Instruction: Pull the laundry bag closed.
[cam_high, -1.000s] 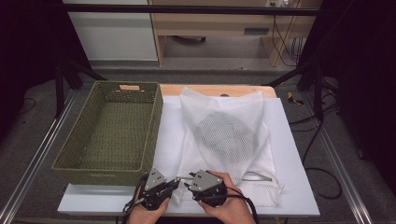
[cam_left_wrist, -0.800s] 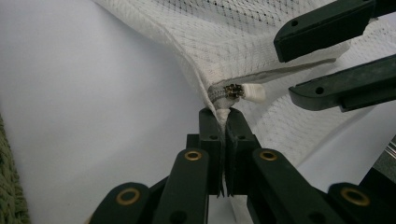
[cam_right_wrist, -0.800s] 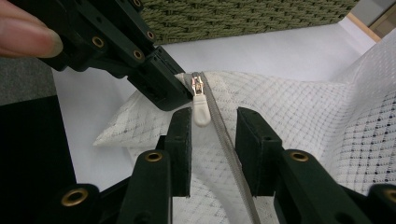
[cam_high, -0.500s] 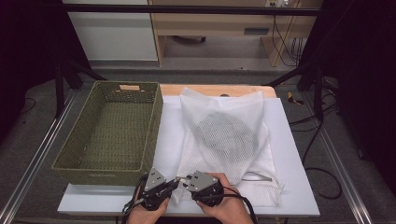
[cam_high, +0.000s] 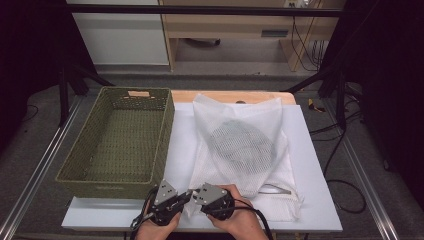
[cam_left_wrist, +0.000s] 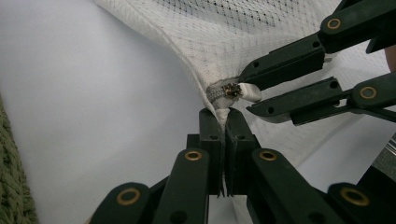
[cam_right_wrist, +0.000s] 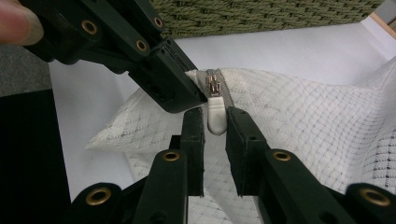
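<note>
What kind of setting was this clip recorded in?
Probably a lab or recording workspace, not a home: a white table framed by metal rails, loose cables on the grey floor, plain wooden furniture behind, and dark stands at both sides.

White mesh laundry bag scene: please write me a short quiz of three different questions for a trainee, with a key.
1. True or false: the left hand-held gripper is shut on the corner of the white mesh laundry bag.
2. What lies between the jaws of the right hand-held gripper? A) the white plastic zipper pull B) a metal spoon C) a black cable
3. Which thing stands left of the bag in the high view?

Key
1. True: its jaws pinch the fabric beside the zipper's end.
2. A. The jaws have just been closing, with the pull between them; a gap shows on each side.
3. The olive green woven rectangular basket.
</note>
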